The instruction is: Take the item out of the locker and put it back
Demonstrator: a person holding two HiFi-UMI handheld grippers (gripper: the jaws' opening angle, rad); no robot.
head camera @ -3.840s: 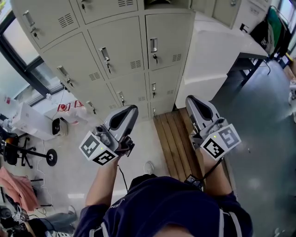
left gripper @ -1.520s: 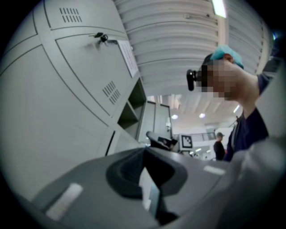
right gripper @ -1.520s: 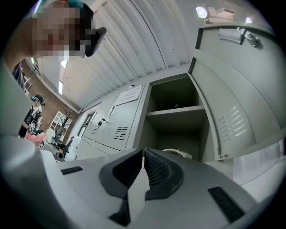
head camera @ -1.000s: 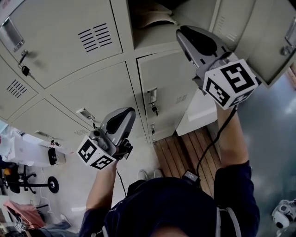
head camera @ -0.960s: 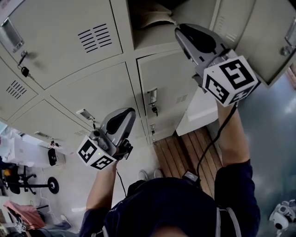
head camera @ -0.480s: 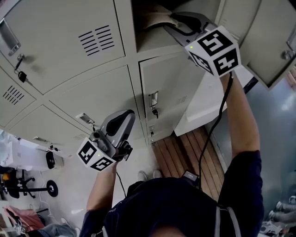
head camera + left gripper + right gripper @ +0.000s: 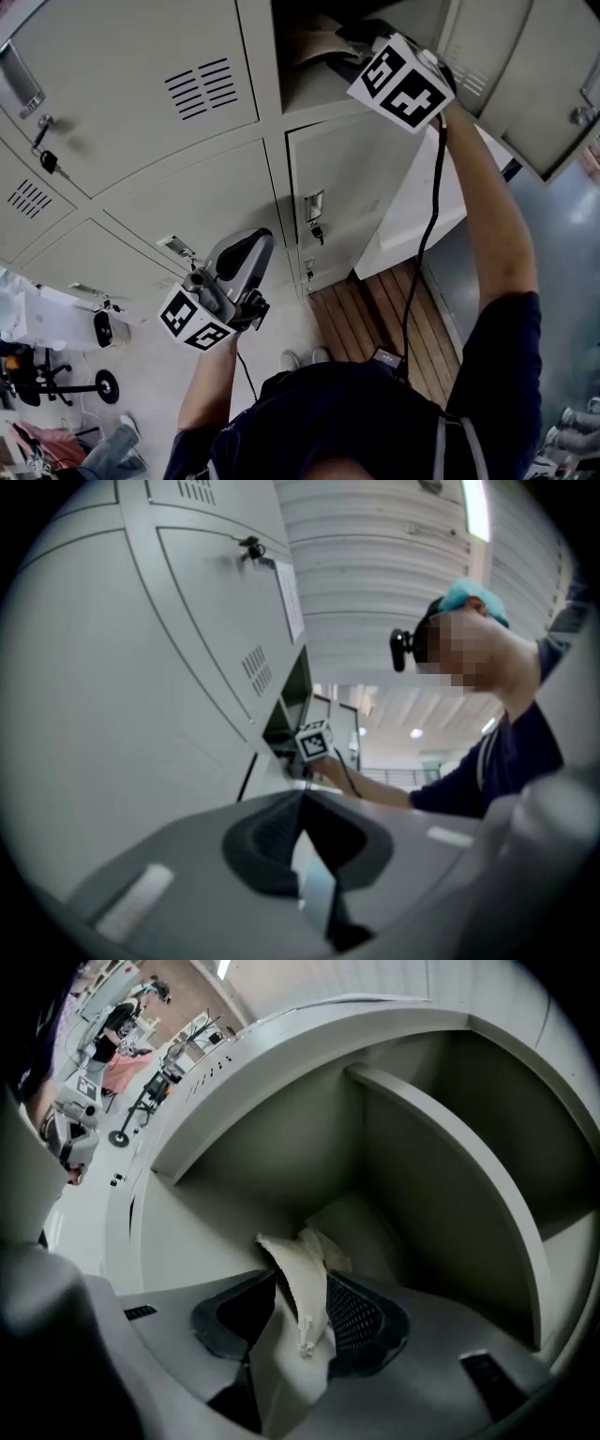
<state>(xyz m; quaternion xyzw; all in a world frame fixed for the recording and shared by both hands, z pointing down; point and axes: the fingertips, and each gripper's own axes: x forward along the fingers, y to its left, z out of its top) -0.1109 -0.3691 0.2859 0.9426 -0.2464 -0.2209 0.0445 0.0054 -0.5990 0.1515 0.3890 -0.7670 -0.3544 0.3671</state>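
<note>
A: Where's the right gripper (image 7: 302, 1288) just now?

B: Inside the open compartment (image 7: 234, 1162) of the locker (image 7: 141, 84). Its jaws have just been opening and stand wide. The item (image 7: 292, 1260), a crumpled cream thing, cloth or paper I can't say, has one thin upright flap between them. The rest of it lies ahead of the jaw tips, toward the back wall. I don't think the pads are pressing on it yet.

A: So what could go wrong?

B: If the jaws close on that flap alone, I'd expect the grip to be weak. The bulk could hang, slip free or catch on the compartment's front lip on the way out. If they push further in while open, they may shove the item deeper, beyond the tips. The side wall is also close to the right jaw, so a knock is possible.

A: And the arm?

B: The right arm (image 7: 497, 234) is stretched high and forward, wrist rolled, with the marker cube (image 7: 401, 82) facing back. The left gripper (image 7: 302, 797) is held low, tilted slightly up beside the closed doors. Its jaws are together with nothing between them, well apart from the item
</note>
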